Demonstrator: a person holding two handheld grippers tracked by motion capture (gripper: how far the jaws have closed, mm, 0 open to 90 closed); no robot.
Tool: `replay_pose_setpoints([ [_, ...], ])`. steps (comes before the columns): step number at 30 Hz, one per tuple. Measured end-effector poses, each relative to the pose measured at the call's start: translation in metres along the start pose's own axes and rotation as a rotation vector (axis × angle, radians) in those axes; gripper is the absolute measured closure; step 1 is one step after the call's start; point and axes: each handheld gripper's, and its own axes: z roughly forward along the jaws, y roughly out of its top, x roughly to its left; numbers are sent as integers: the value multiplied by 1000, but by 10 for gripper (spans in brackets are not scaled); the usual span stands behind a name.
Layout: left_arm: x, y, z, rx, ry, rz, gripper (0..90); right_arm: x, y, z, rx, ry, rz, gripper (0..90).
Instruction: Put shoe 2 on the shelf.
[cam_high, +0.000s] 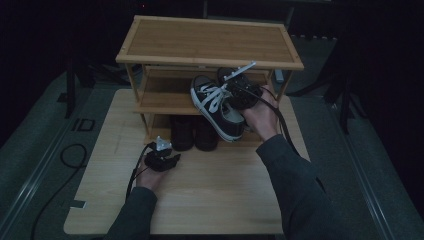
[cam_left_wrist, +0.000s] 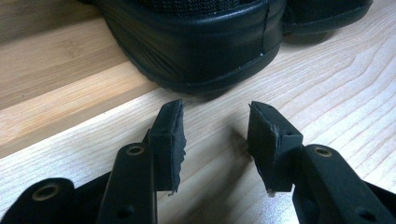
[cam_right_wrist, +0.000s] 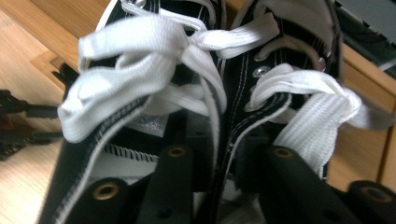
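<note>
Sneakers, status please, the inspector asks.

Operator: I have the black pair with white laces clamped in the right gripper. In the right gripper view, one jaw sits inside each shoe, and the two inner walls are pinched together between them. The laces lie loose over the jaws.

Inspector: Position of the pair?

Operator: Held off the table, tilted, with the toes up and towards the middle shelf of the bamboo shoe rack, and the heels lower at the rack's front. I cannot tell whether the toes touch the shelf. The right hand is behind the gripper, at the rack's right front post.

Inspector: And the other side?

Operator: The left gripper lies low on the table in the left hand. Its jaws stand apart with nothing between them. In the left gripper view they point at the heel of a black shoe. They are near it but not touching.

Inspector: Where does that shoe sit?

Operator: It is one of a dark pair standing side by side on the bottom shelf, directly below the sneakers. The top shelf is bare wood.
</note>
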Motion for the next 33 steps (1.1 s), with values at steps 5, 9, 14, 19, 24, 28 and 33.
replay_pose_setpoints([
  [5,0,0,0,0,-2,-1,563,-3,0,-1,-7,13,-22,724],
  [9,0,0,0,0,-4,-1,562,-7,-1,-3,-15,23,-34,677],
  [14,0,0,0,0,-3,-2,562,-17,-5,-7,-28,97,-56,626],
  [19,0,0,0,0,-6,-2,562,-21,-8,-10,-49,127,-53,613],
  [24,0,0,0,0,-2,-1,562,-27,-13,-13,-75,161,-57,600],
  [28,0,0,0,0,-3,-1,562,-29,-15,-16,-86,178,-67,588],
  [33,1,0,0,-1,-7,-6,562,-32,-16,-19,-90,190,-74,583],
])
